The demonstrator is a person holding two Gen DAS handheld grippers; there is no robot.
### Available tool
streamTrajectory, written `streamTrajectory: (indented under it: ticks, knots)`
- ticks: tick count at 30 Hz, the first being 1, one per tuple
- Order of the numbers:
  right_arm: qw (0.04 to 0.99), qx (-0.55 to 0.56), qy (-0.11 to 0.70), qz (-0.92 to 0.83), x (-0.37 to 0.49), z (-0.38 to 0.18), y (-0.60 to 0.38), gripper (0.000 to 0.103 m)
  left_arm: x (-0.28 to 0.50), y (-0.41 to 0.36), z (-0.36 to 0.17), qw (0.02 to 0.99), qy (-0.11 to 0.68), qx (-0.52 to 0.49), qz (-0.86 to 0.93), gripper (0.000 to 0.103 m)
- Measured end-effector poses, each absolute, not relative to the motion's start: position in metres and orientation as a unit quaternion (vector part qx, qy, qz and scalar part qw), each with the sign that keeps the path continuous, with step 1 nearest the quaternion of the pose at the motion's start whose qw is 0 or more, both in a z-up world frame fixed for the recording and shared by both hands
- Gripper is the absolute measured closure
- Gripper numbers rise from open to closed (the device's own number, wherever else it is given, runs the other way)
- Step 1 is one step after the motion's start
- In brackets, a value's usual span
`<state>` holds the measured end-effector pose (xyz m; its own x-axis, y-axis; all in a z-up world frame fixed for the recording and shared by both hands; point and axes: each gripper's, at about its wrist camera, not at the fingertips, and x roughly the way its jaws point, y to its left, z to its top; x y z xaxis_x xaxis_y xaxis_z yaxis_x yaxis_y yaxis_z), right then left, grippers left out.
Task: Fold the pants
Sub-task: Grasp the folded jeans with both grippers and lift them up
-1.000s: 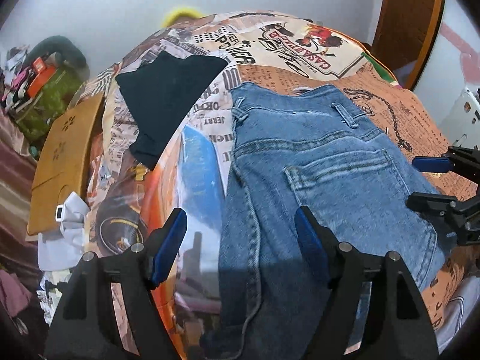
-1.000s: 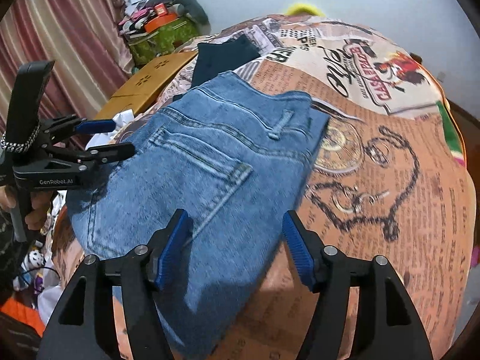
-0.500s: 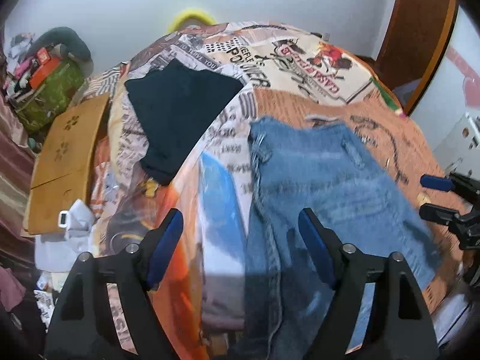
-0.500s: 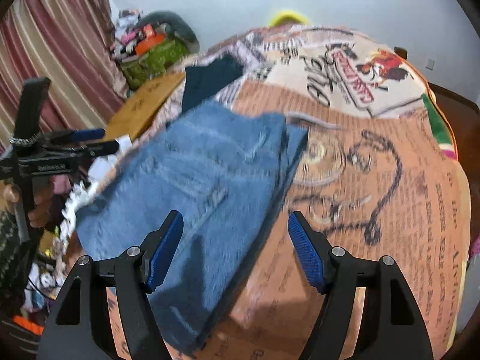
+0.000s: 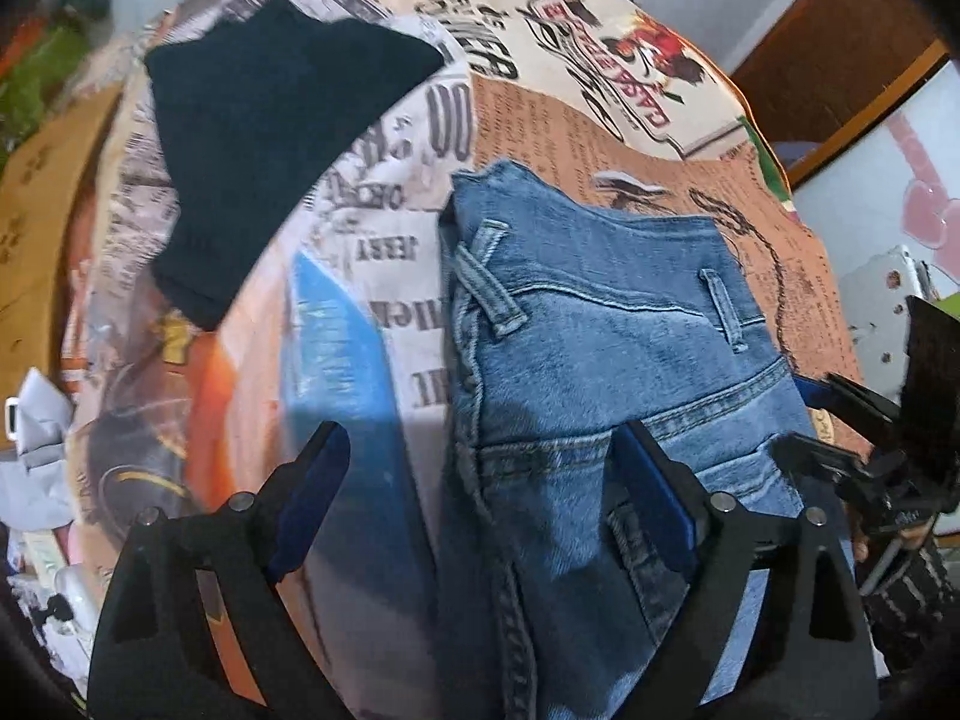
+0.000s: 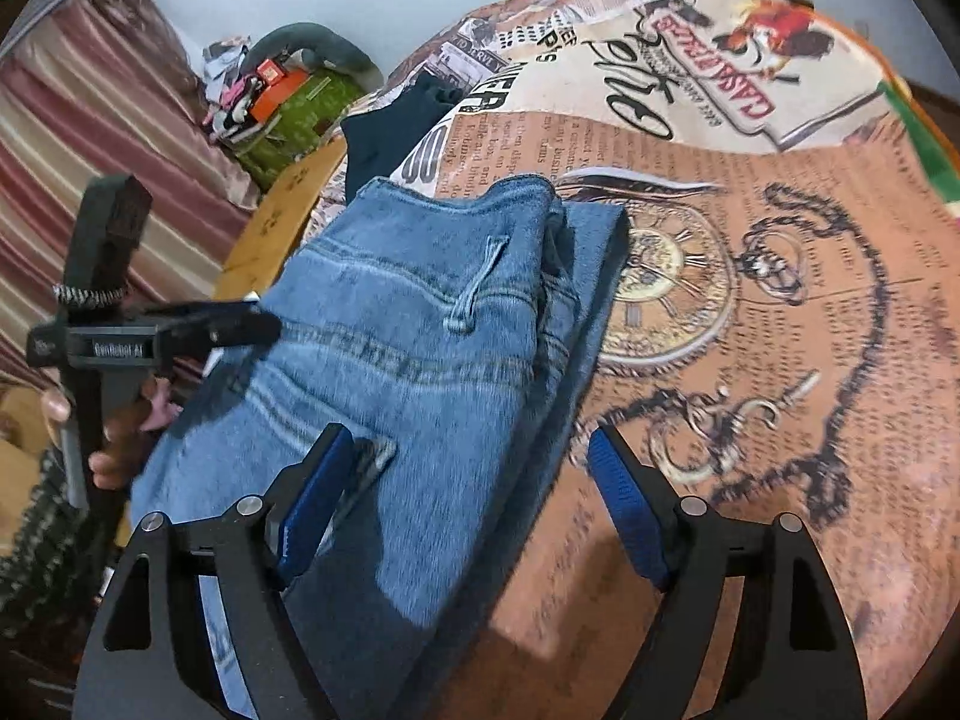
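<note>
Printed bedding [image 5: 600, 138] is spread under everything. Left to right: a dark garment [image 5: 264, 138], then jeans [image 5: 600, 360], lengthwise from waistband far to legs near. Left gripper [image 5: 480, 498] and right gripper [image 6: 468, 504] are held wide apart, empty, over the jeans.

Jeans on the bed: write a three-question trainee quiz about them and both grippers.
1. True or false: the left gripper is shut on the jeans.
2. Which garment lies beyond the jeans, toward the wall? A) a dark folded garment B) a red towel C) a white shirt
3. Fill in: seen from the right wrist view, the right gripper has its jaws ____.

Key
1. False: its jaws are spread and hold nothing.
2. A, the dark folded garment on the printed bedspread.
3. Open, with one finger over the denim and the other over the bedspread.
</note>
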<state>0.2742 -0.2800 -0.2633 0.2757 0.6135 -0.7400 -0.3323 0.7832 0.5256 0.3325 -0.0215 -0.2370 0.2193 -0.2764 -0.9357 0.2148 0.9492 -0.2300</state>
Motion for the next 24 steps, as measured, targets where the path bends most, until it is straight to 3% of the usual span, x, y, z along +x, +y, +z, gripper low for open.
streamTrajectory:
  ticks: [7,11,14,19,21,24]
  knots:
    - [0.759,0.178,0.539,0.319,0.294,-0.282,-0.271,0.023,0.354,-0.031,-0.259,0.743,0.634,-0.074,-0.203,0.011]
    - [0.743,0.201,0.545,0.332,0.299,-0.288,-0.273,0.027,0.362,-0.037,-0.265,0.740,0.633,-0.081,-0.214,0.011]
    - [0.738,0.200,0.553,0.331,0.300,-0.288,-0.274,0.043,0.363,-0.043,-0.263,0.739,0.629,-0.088,-0.224,0.030]
    - [0.731,0.217,0.550,0.340,0.301,-0.279,-0.279,0.075,0.353,-0.042,-0.248,0.756,0.610,-0.086,-0.221,0.048]
    - [0.743,0.199,0.538,0.344,0.298,-0.267,-0.275,0.079,0.346,-0.042,-0.234,0.770,0.594,-0.076,-0.218,0.057]
    - [0.764,0.177,0.513,0.349,0.294,-0.246,-0.267,0.081,0.334,-0.036,-0.209,0.794,0.565,-0.065,-0.214,0.061]
